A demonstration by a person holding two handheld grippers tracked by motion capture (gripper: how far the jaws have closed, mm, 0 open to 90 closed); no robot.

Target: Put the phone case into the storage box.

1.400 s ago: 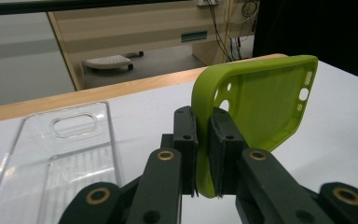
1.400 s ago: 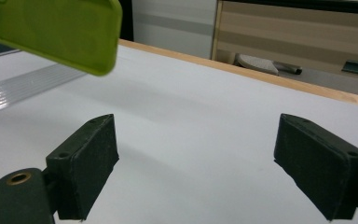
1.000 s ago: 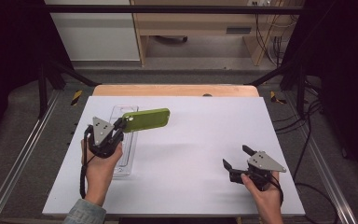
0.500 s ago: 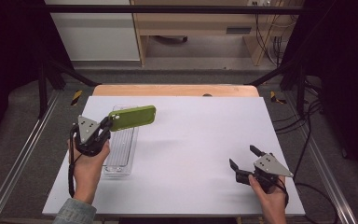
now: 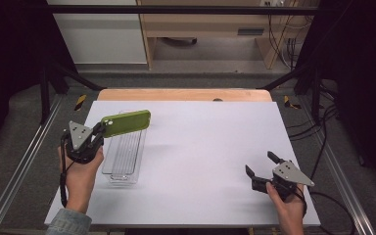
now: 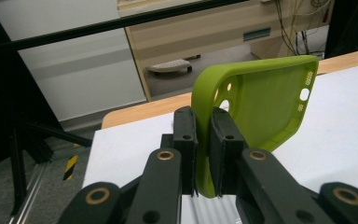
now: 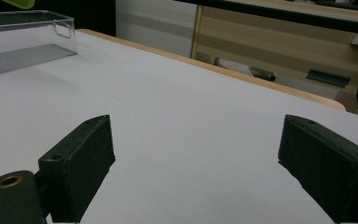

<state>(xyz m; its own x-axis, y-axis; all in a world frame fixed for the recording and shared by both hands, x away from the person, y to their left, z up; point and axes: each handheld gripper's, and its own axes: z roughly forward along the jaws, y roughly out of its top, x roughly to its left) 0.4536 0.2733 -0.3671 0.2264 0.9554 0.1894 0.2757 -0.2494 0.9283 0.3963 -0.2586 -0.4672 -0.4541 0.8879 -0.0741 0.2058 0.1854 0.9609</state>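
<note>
In the left gripper view, the lower edge of the green phone case (image 6: 261, 102) is disappearing between the pads of the left hand-held gripper (image 6: 204, 154), and the clear bin (image 6: 214, 212) is being covered almost entirely by the linkage (a ribbed sliver is showing at the bottom edge). In the high view, the case (image 5: 126, 122) is overlapping the far end of the bin (image 5: 122, 156), concealing that rim. In the right gripper view, the bin (image 7: 23, 44) is being cropped by the left border, and both pads of the right hand-held gripper (image 7: 196, 172) are running off the bottom border.
</note>
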